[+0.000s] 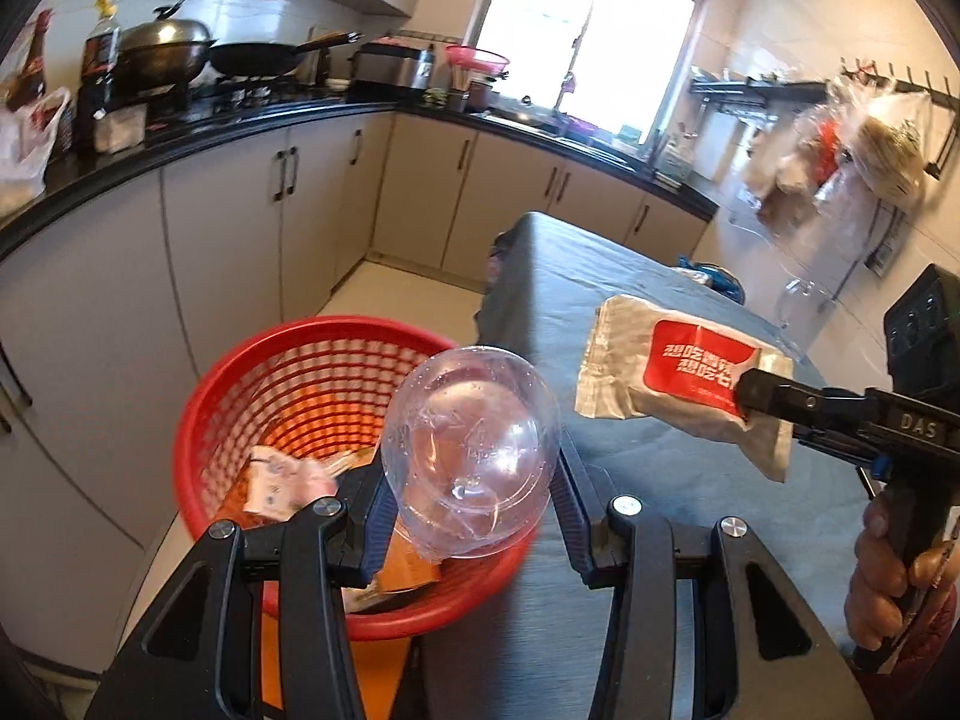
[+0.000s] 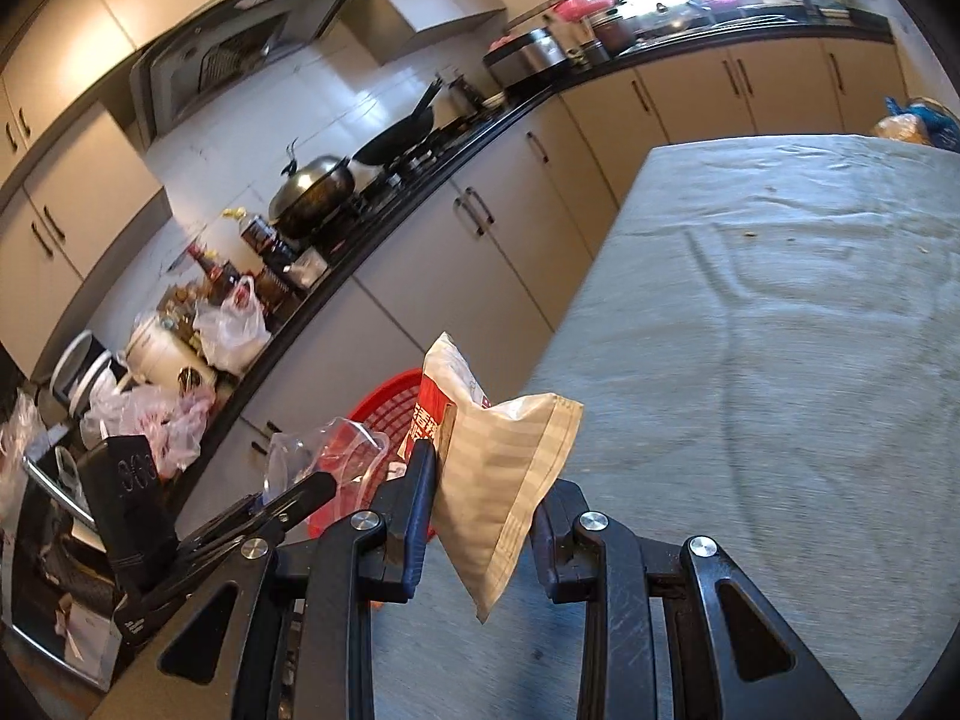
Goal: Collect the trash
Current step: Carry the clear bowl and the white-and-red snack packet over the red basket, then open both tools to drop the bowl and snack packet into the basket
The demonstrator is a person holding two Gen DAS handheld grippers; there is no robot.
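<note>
My left gripper [image 1: 474, 480] is shut on a clear plastic bottle [image 1: 471, 450], bottom end toward the camera, held over the near rim of the red mesh basket [image 1: 240, 372]. The basket holds crumpled paper [image 1: 282, 480] and cardboard. My right gripper [image 2: 480, 498] is shut on a white and red snack packet [image 2: 498, 468], above the table's left edge. In the left wrist view the packet [image 1: 672, 378] hangs over the table, right of the bottle. The bottle [image 2: 336, 456] and basket [image 2: 384, 414] show left of the packet in the right wrist view.
A table with a grey-blue cloth [image 2: 780, 330] stretches ahead, with bags [image 2: 918, 120] at its far end. A black kitchen counter [image 1: 180, 132] with pots, bottles and plastic bags runs along the left. Bags [image 1: 852, 144] hang on the right wall.
</note>
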